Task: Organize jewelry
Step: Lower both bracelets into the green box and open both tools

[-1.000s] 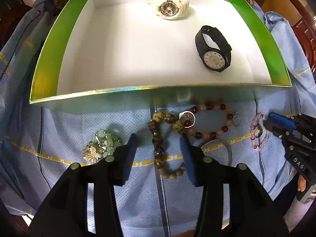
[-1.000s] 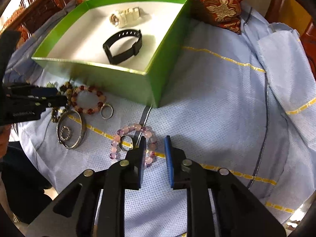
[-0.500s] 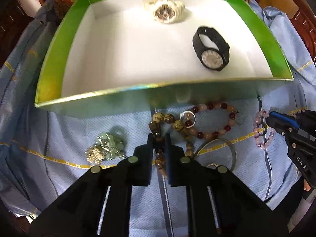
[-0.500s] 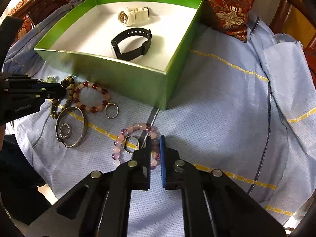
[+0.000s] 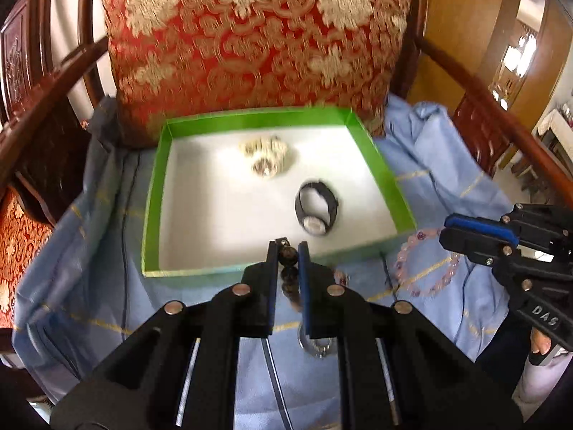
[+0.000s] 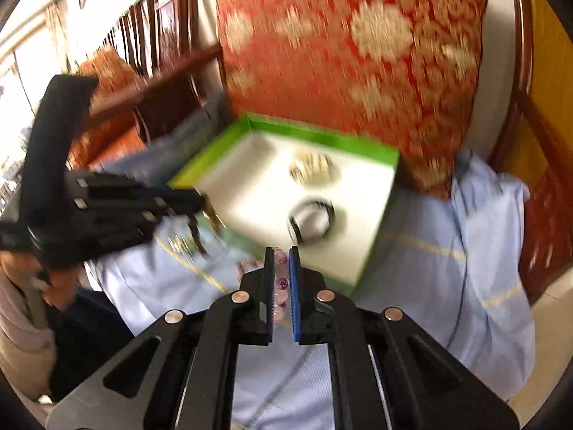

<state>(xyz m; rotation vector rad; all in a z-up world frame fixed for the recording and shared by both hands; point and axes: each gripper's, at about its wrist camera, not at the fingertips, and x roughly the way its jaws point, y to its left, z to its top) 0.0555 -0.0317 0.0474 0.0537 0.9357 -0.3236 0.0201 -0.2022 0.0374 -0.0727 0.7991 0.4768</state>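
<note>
Now, both tools up off the blue cloth [image 5: 429, 165] and both loaded. Left gripper [image 5: 288, 251] clenched on a dark wooden-bead bracelet [image 5: 288, 268], beads pinched between the pads and the rest of the strand dangling below, just in front of the near wall of the green box [image 5: 150, 193]. Right gripper [image 6: 282, 261] clamped tight on a pink bead bracelet [image 6: 281, 286], a few pink and purple beads peeking through the narrow gap; from the left camera, the same pink loop [image 5: 426, 261] hanging under the blue-padded fingers [image 5: 480, 229], beside the box's right corner. Inside the box, on the white floor: a cream watch [image 5: 266, 157] towards the back, a black watch [image 5: 317, 209] nearer the front right, well apart. Behind the box, a red and gold cushion [image 5: 250, 36] propped against a dark wooden chair [image 5: 501, 107]. On the cloth under the left fingers, a metal ring piece [image 5: 317, 345], blurred. Right view heavily smeared.
</note>
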